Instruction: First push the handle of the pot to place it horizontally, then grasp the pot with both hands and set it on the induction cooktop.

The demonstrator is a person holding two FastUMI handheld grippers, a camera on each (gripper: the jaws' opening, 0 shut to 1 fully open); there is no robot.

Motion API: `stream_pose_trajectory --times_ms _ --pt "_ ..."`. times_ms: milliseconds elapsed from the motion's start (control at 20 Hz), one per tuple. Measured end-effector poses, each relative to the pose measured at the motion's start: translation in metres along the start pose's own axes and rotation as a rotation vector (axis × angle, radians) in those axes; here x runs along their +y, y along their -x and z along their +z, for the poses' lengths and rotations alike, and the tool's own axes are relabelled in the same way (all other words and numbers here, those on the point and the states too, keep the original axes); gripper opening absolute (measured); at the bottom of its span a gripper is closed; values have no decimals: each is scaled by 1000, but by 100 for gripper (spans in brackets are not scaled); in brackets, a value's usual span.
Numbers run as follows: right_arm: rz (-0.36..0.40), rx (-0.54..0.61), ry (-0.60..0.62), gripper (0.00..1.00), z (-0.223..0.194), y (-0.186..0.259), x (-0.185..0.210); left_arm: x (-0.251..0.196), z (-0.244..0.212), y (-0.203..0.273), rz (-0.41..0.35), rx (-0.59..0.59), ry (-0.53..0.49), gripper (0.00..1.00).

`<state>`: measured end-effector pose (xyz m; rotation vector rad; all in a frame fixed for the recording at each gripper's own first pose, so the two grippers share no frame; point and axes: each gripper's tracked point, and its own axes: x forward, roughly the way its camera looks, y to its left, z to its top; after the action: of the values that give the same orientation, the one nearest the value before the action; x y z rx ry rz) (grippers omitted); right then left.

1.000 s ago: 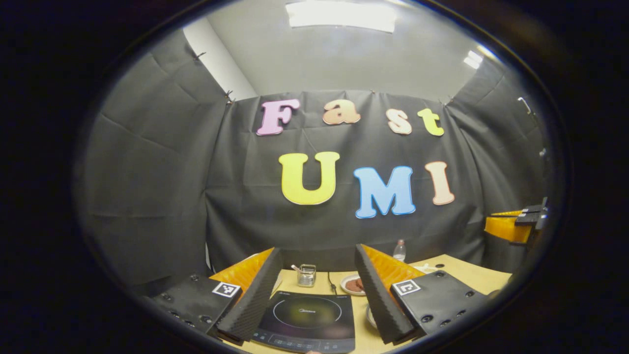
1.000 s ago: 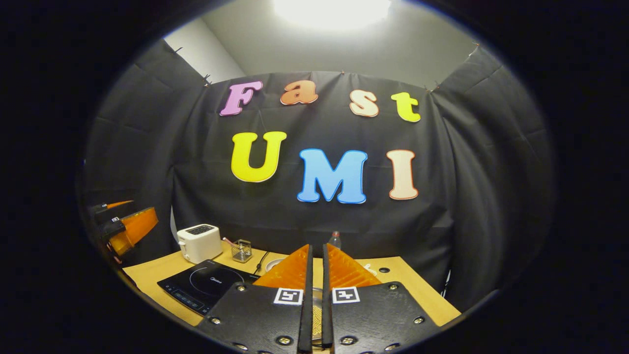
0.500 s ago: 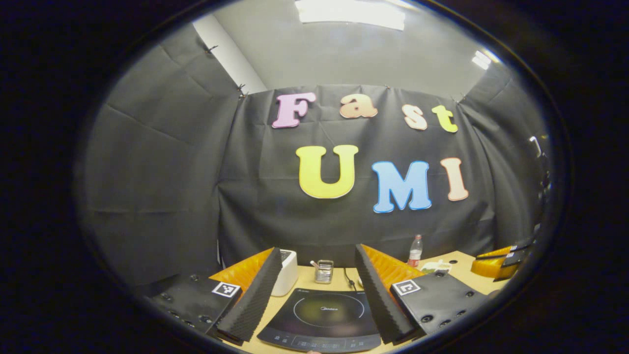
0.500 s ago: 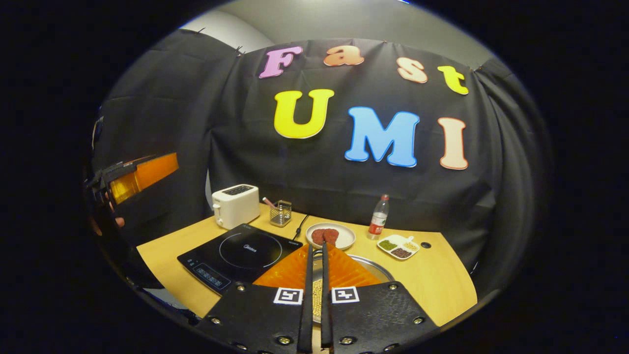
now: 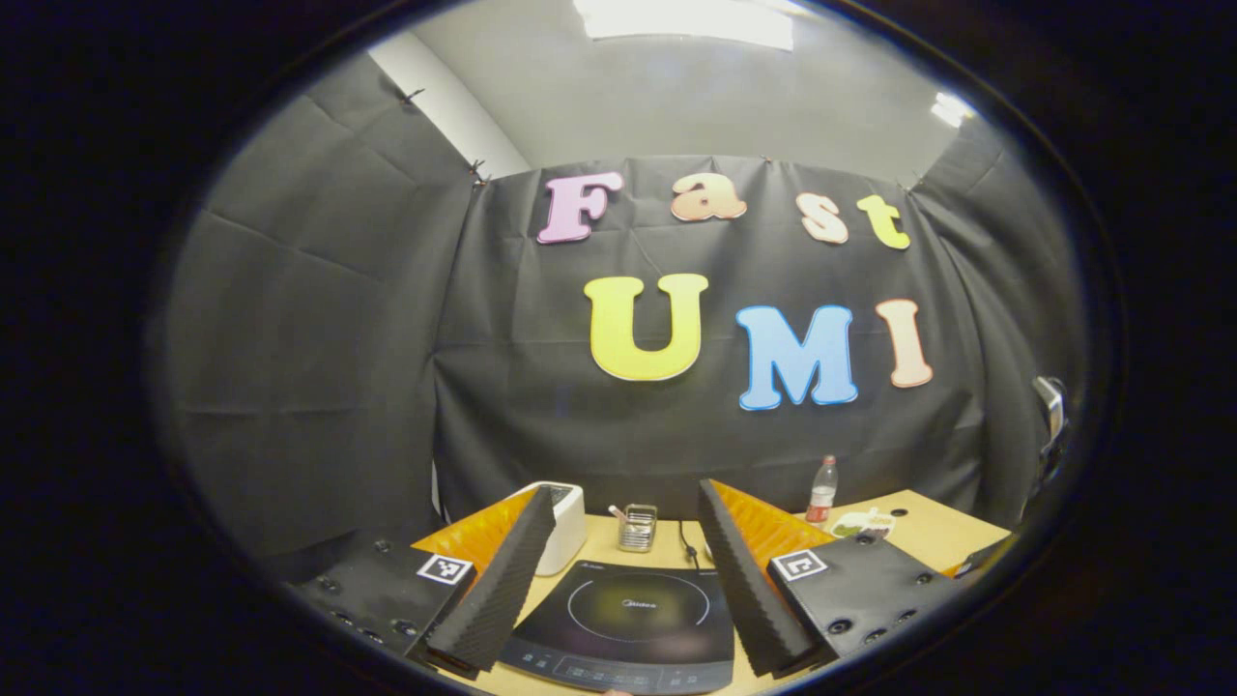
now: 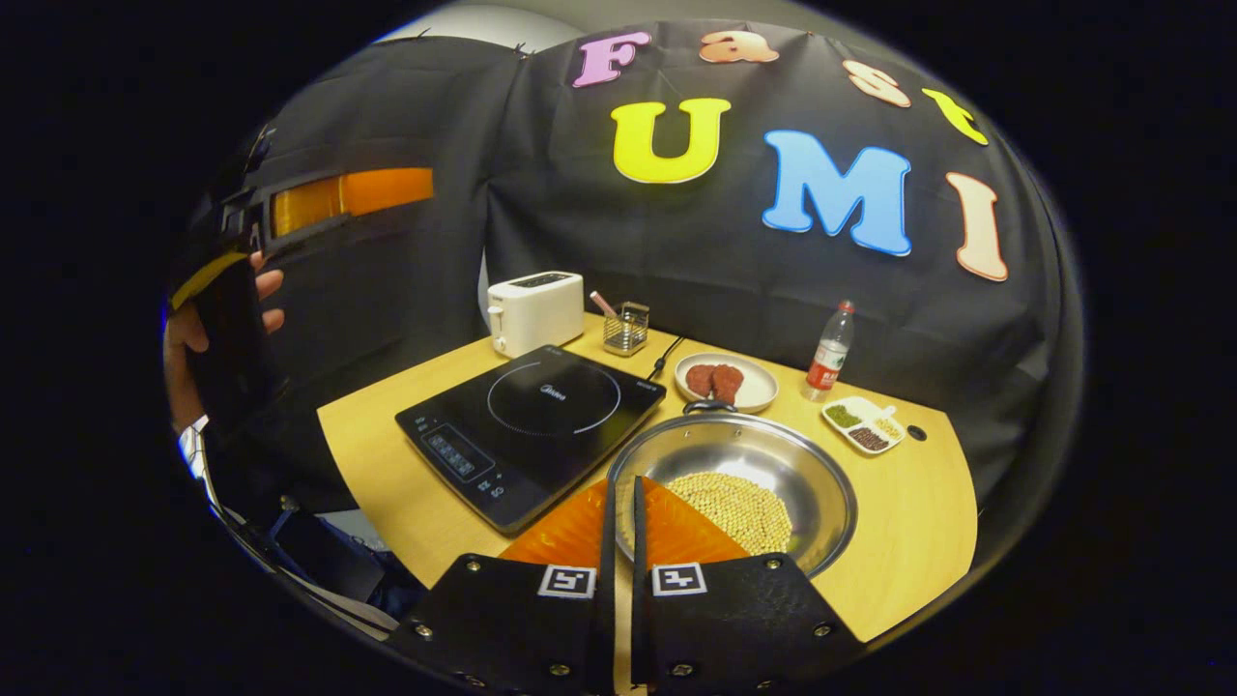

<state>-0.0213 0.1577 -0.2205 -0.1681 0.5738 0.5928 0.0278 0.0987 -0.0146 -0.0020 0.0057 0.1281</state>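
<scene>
A steel pot (image 6: 810, 472) holding pale beans (image 6: 739, 507) sits on the wooden table (image 6: 904, 527), just right of the black induction cooktop (image 6: 532, 416). A small dark handle (image 6: 710, 406) shows at the pot's far rim. My right gripper (image 6: 623, 480) is shut with nothing between its fingers, and its tips hang over the pot's near left rim. My left gripper (image 5: 626, 491) is open and held high in front of the cooktop (image 5: 633, 619). In the right gripper view that left gripper (image 6: 338, 198) hangs far left of the table, held by a hand (image 6: 184, 329).
A white toaster (image 6: 534, 309) and a wire holder (image 6: 626, 327) stand behind the cooktop. A plate with meat (image 6: 715, 382), a bottle (image 6: 831, 348) and a divided dish (image 6: 863, 425) lie behind the pot. The table's right part is bare wood.
My right gripper has tipped downward, so the pot and more of the table have come into view. My left gripper has shifted a little; the toaster now shows behind its left finger.
</scene>
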Motion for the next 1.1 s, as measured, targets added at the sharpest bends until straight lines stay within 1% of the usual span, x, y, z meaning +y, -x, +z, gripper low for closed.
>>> stream_pose_trajectory --times_ms 300,350,400,500,550,650,700,1050,1100 --pt "117 160 65 7 -59 -2 1 -34 -7 -7 0 24 -20 99" --pt "132 185 69 7 -70 -3 1 -39 -8 -8 0 28 -23 97" --pt "145 208 71 7 -78 -4 0 -42 -8 -8 -1 31 -24 99" --pt "173 254 74 7 -96 -5 -1 -51 -11 -11 -5 44 -23 97" --pt "180 273 81 7 -103 -5 -2 -57 -9 -10 -8 42 -24 99" --pt "183 305 87 7 -116 -5 -11 -62 -6 -12 -10 40 -40 97" --pt "180 315 81 7 -120 -5 -16 -65 -6 -13 -12 39 -48 99" --pt "123 352 44 7 -134 -10 -52 -88 -9 -18 -31 46 -55 99" --pt "129 353 29 3 -133 -7 -53 -89 -11 -19 -33 47 -54 99"
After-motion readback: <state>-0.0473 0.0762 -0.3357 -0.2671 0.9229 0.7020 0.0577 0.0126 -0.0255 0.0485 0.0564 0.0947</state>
